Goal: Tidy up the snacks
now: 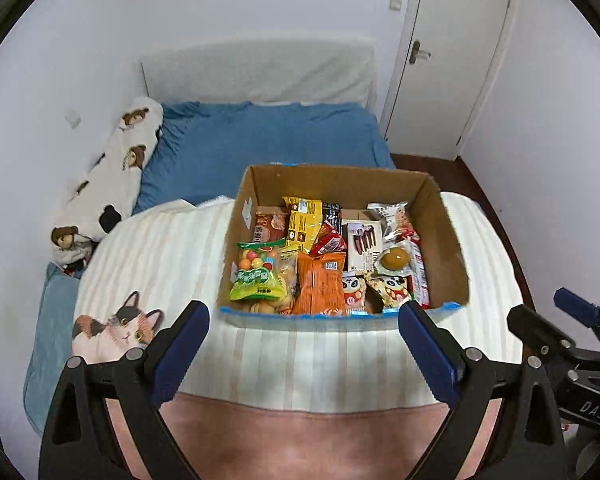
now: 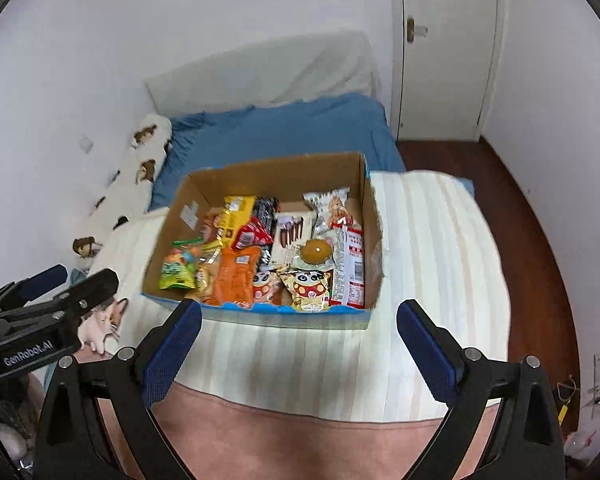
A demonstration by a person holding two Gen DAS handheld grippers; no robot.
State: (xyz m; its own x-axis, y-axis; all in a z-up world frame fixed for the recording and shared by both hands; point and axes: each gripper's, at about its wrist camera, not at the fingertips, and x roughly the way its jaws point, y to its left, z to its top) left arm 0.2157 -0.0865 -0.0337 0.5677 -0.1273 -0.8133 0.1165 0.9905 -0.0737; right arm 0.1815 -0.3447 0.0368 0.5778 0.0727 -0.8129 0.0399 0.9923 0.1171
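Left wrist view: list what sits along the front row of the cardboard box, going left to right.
Green candy bag → orange packet → panda packet → second panda packet → red-and-white packet against the right wall of the cardboard box.

Bed [image 1: 260, 136] filling mid-frame, bearing a striped white blanket [image 1: 300, 352]; cardboard snack box [image 1: 440, 240] at centre, bear-print pillow [image 1: 112, 172] left.

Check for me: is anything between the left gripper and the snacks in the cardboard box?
Nothing visible blocks it. The left gripper is open and empty, short of the cardboard box, with only bare striped blanket between. The box top is open, so the orange packet is reachable over the low near wall.
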